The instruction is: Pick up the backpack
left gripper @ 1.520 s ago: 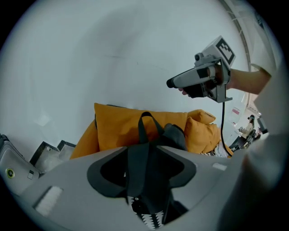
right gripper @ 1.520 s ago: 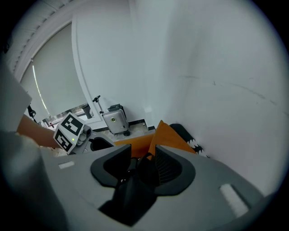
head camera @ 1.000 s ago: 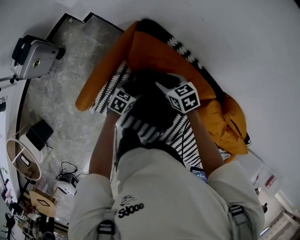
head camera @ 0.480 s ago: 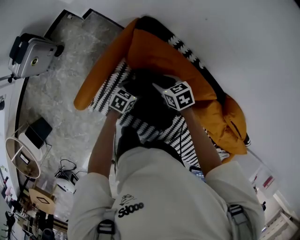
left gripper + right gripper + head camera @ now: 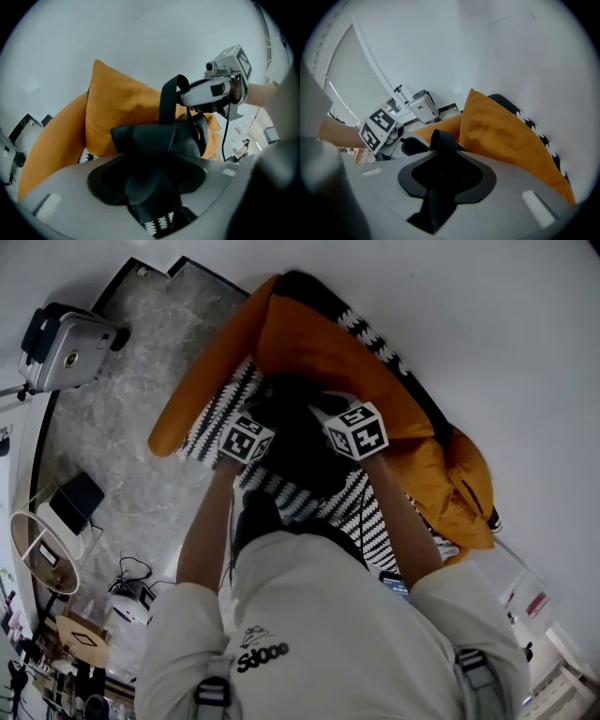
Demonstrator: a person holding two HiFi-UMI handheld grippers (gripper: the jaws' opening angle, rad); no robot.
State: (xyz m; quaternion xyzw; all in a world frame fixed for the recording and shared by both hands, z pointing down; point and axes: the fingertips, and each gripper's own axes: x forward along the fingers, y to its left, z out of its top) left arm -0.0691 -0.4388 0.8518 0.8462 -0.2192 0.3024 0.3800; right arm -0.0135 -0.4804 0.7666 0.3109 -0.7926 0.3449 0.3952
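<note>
A black backpack (image 5: 298, 448) lies on a seat with a black-and-white zigzag cover (image 5: 373, 514) and orange cushions (image 5: 314, 345). Both grippers are down on it. In the left gripper view my left gripper (image 5: 151, 190) has just been closing, and its jaws pinch a bunched fold of the backpack (image 5: 151, 146). My right gripper (image 5: 439, 190) has also just been closing and grips a black strap (image 5: 441, 146) of the backpack. That strap (image 5: 168, 101) runs up to the right gripper (image 5: 212, 92) in the left gripper view. From the head view only the marker cubes (image 5: 247, 440) show; the fingertips are hidden.
An orange cushion (image 5: 499, 133) stands just behind the backpack against a white wall. A grey case on wheels (image 5: 64, 351) stands on the marble floor (image 5: 122, 465) at the left. A round side table (image 5: 42, 559) and cables are lower left.
The right gripper's cube has sunk a little toward the backpack. The left cube has barely moved. The backpack lies where it was.
</note>
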